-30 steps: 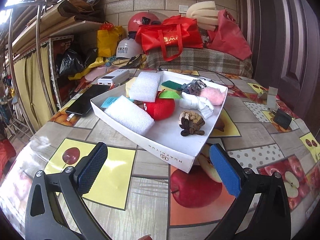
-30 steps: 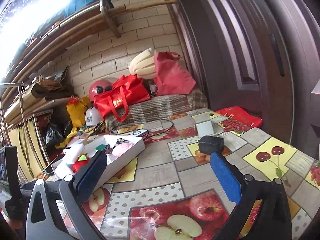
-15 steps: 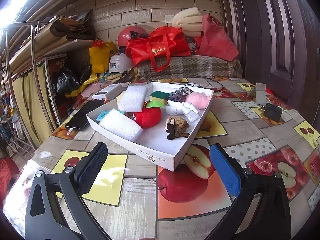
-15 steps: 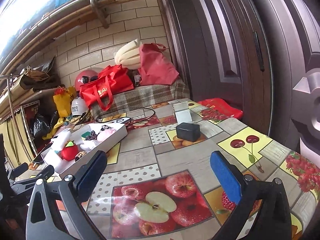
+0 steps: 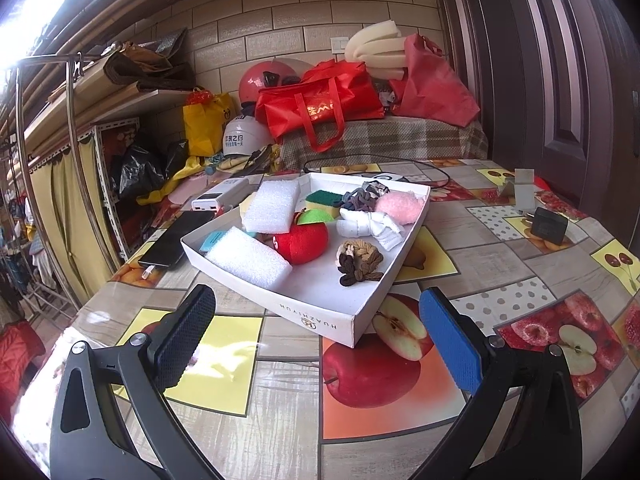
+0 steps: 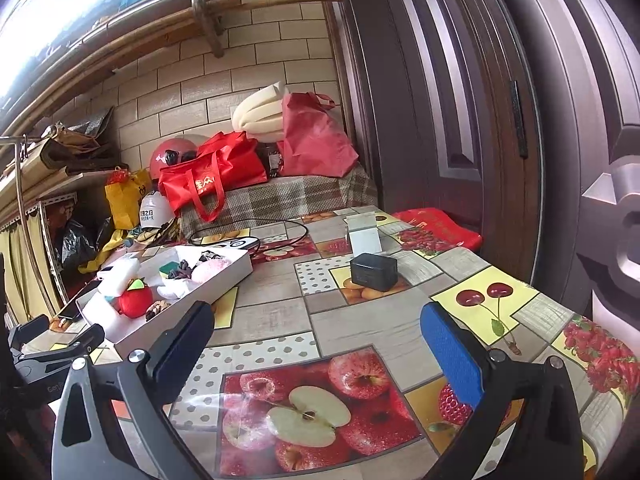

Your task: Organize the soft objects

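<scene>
Several soft objects lie together in the white tray point(image 5: 320, 318), which sits on the fruit-patterned table point(image 5: 288, 408) just beyond the left gripper point(image 5: 316, 336): two white foam blocks point(image 5: 249, 258), a red plush apple point(image 5: 303, 242), a braided brown hair tie point(image 5: 359, 260), a rolled white cloth point(image 5: 370, 226), a pink pompom point(image 5: 400, 206) and a green-and-yellow sponge point(image 5: 322, 200) toward the far side. Left of the tray rest a phone point(image 5: 176, 238) and a power bank point(image 5: 220, 198); to the right, well apart, a black charger point(image 5: 549, 224). Both grippers are spread wide and hold nothing; the right gripper point(image 6: 316, 340) hovers over bare table to the tray's right. This looks like an approach before a pick: the next move calls for reaching forward into the tray and closing gently on one item.
</scene>
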A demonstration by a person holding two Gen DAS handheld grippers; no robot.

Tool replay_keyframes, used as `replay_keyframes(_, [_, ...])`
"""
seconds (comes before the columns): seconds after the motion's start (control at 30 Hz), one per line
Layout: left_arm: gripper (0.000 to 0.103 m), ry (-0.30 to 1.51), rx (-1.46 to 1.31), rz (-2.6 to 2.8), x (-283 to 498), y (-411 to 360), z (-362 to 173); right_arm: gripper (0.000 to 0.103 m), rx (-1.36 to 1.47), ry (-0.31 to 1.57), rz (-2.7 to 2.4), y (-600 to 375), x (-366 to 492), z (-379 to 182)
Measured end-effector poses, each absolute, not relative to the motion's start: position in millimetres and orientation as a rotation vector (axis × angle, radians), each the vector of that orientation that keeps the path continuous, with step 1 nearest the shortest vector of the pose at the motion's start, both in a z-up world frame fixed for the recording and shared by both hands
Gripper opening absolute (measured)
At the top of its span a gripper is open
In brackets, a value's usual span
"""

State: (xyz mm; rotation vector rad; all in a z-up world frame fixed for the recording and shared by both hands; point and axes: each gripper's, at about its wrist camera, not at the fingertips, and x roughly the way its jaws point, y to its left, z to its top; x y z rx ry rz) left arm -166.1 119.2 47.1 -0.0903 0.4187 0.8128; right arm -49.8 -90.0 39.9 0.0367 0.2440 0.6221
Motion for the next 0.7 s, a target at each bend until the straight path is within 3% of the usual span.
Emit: replay_keyframes(0.7, [0.103, 0.449, -0.107, 0.817, -163.7, 123.5, 43.5, 0.103, -0.005, 0.245, 0.624, -84.8, -50.2, 40.3])
